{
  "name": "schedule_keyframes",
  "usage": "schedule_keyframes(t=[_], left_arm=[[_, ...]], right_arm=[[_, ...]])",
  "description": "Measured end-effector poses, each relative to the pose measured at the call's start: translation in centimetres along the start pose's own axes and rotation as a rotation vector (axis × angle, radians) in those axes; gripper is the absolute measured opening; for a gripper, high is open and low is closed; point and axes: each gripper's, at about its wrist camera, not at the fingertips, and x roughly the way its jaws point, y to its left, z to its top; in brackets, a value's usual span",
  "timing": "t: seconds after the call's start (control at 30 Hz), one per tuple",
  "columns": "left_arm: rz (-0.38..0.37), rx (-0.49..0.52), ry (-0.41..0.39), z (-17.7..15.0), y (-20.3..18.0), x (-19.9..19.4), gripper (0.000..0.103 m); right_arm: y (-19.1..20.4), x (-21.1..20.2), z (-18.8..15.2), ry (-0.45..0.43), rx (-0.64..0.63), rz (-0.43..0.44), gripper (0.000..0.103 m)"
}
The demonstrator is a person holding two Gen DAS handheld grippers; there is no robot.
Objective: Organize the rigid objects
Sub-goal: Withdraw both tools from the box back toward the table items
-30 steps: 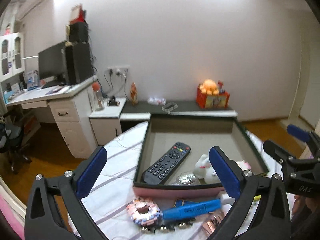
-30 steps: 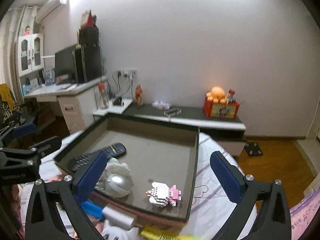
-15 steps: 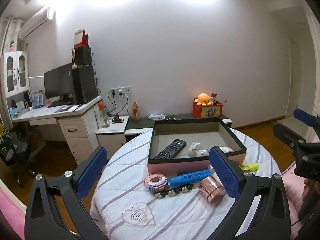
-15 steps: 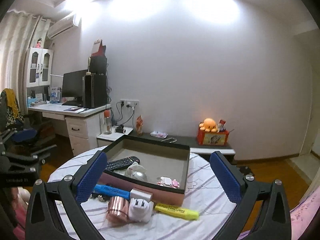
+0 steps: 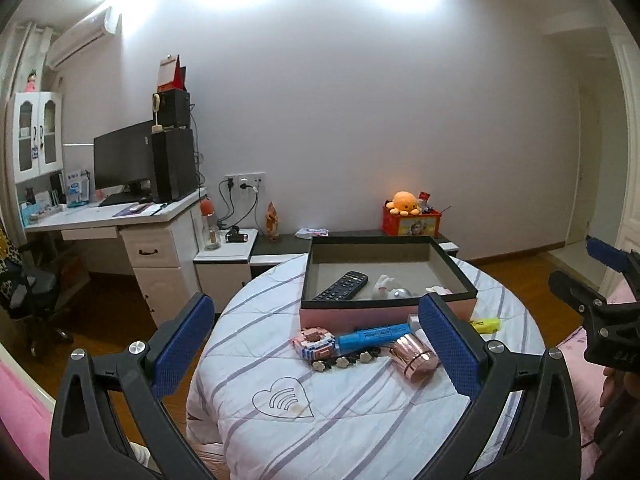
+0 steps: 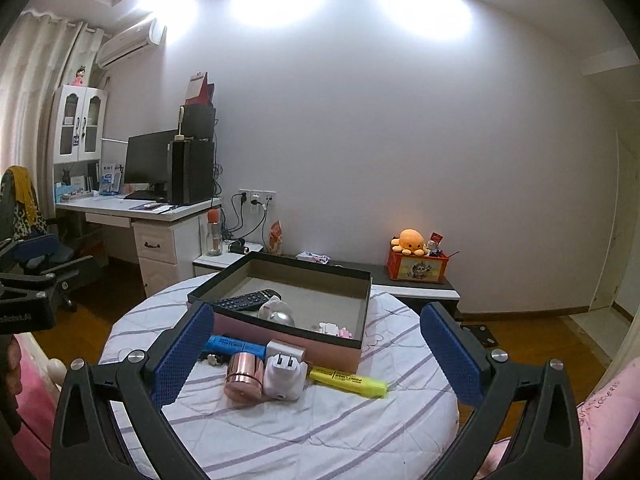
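Left gripper (image 5: 316, 350): spread wide, holding nothing, above the near tabletop edge.
Right gripper (image 6: 316, 354): spread wide, holding nothing.
Round tabletop with striped white cloth (image 6: 320, 432): carries everything.
Near row: shiny copper cylinder (image 6: 244, 376), white plug adapter (image 6: 285, 376) touching it, yellow highlighter (image 6: 348, 381) right, blue marker (image 5: 370, 338) and pink block ring (image 5: 316, 343) left.
Black-rimmed pink tray (image 5: 384, 312): far side; holds black remote control (image 5: 341, 286), white toy (image 5: 382, 283), pink-white block figure (image 6: 334, 329).
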Motion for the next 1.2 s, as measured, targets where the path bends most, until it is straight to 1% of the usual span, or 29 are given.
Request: schedule_keyframes(t=[0.23, 0.37, 0.57, 0.7, 0.77, 0.83, 0.93, 1.07, 1.17, 1.2], left_arm=[[-0.003, 0.019, 0.037, -0.7, -0.4, 1.0, 0.103], [-0.009, 0.035, 0.083, -1.4, -0.9, 2.5, 0.103], [-0.037, 0.054, 0.180, -3.1, -1.6, 5.7, 0.103], [-0.054, 0.031, 0.249, -4.4, -2.3, 8.4, 0.103], [-0.087, 0.016, 0.289, -5.0, -3.2, 10.0, 0.103], [-0.096, 0.016, 0.316, -5.4, -4.2, 11.2, 0.103], [-0.109, 0.035, 0.358, -6.1, -6.3, 13.1, 0.103], [-0.112, 0.044, 0.409, -6.9, -8.3, 15.3, 0.103], [-0.091, 0.038, 0.450, -7.4, -9.0, 16.7, 0.103], [-0.098, 0.025, 0.468, -7.6, -9.1, 17.1, 0.103]], right_arm=[[-0.4, 0.6, -0.7, 0.031, 0.010, -0.002, 0.103], [-0.5, 2.0, -1.5, 0.076, 0.013, -0.004, 0.103], [-0.9, 5.3, -3.8, 0.179, 0.020, 0.000, 0.103], [-1.1, 8.3, -5.9, 0.267, 0.026, -0.010, 0.103], [-1.5, 9.4, -6.6, 0.301, 0.044, -0.001, 0.103], [-2.1, 10.4, -7.3, 0.332, 0.055, -0.012, 0.103], [-3.1, 11.1, -8.0, 0.352, 0.068, -0.023, 0.103], [-4.4, 11.8, -8.8, 0.373, 0.090, -0.023, 0.103], [-5.2, 12.3, -9.4, 0.390, 0.102, -0.014, 0.103], [-5.4, 12.5, -9.5, 0.393, 0.108, -0.007, 0.103]])
